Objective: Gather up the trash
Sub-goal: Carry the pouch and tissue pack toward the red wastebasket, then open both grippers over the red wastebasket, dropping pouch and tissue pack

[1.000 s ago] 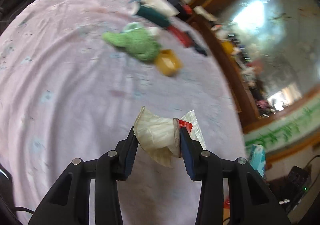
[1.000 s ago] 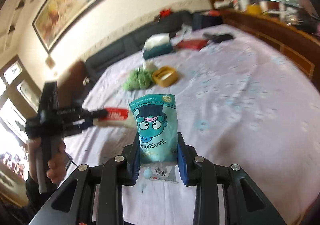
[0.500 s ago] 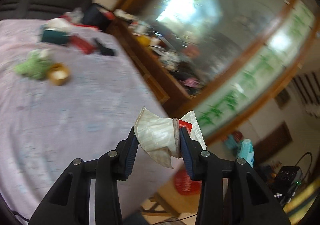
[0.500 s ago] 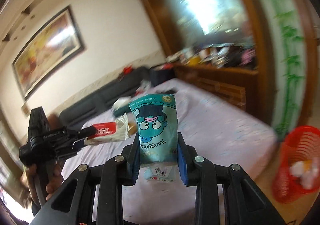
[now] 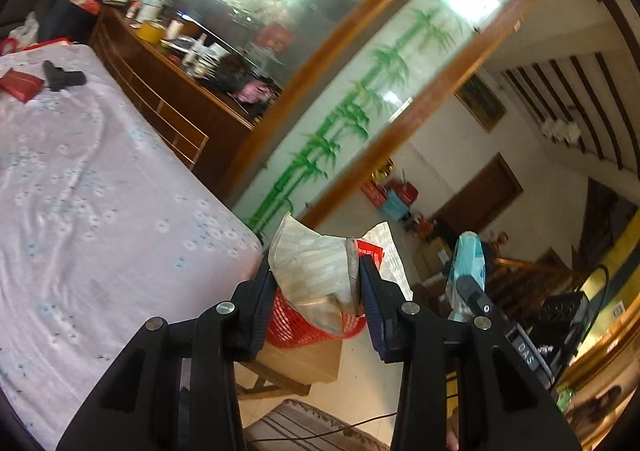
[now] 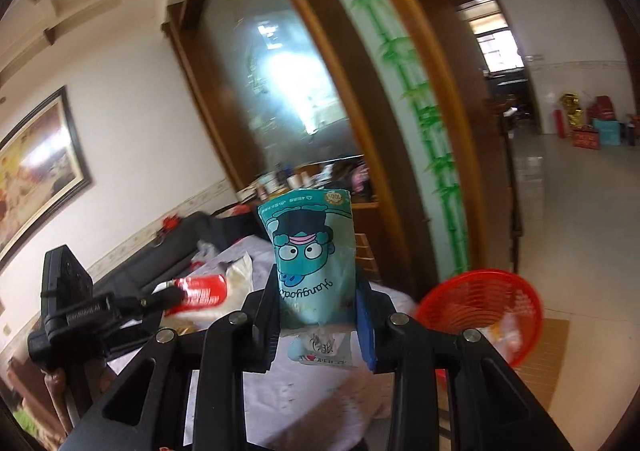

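The left gripper (image 5: 316, 283) has its jaws clenched on a crumpled white wrapper (image 5: 312, 271), and the red basket (image 5: 316, 325) lies directly beyond and below them. The right gripper (image 6: 318, 315) grasps a teal snack bag (image 6: 314, 263) standing upright; for it the basket (image 6: 480, 303) is farther, to the right.

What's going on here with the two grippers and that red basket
A person is collecting trash with both grippers. The left gripper is shut on a crumpled white wrapper; the right gripper is shut on a teal cartoon pouch. Both are aimed past the bed toward the red basket, with nothing dropped in yet.
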Available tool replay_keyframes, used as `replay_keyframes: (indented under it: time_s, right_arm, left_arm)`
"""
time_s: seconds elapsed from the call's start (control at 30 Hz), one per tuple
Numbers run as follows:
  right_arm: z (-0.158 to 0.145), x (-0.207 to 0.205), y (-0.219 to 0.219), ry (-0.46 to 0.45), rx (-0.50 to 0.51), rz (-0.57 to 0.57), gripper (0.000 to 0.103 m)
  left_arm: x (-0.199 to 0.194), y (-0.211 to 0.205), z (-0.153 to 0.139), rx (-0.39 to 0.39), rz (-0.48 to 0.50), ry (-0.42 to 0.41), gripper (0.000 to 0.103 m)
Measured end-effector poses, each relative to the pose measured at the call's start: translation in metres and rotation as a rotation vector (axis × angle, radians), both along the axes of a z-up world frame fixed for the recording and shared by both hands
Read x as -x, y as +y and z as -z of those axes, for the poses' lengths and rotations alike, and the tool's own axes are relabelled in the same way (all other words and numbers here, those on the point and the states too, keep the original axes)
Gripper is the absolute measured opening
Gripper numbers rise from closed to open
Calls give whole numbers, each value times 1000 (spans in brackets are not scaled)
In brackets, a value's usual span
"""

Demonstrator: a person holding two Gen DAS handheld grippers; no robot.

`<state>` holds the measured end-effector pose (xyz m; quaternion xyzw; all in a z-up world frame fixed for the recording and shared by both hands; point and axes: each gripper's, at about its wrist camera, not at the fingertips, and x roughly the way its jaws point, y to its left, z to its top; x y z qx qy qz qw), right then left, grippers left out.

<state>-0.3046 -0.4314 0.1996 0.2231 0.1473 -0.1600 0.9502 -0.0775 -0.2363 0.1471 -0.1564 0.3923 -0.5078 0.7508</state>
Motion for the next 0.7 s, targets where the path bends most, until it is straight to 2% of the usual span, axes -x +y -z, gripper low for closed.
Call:
replay_keyframes:
  time_s: [0.27,0.7]
  right_arm:
    - [10,18,-30,7,-37,83,34]
    - [35,20,-71,35,-89,112,35]
  left_arm:
    - [10,-39,13,-38,70,18,39]
    - [17,-88,30,-100,115,25,39]
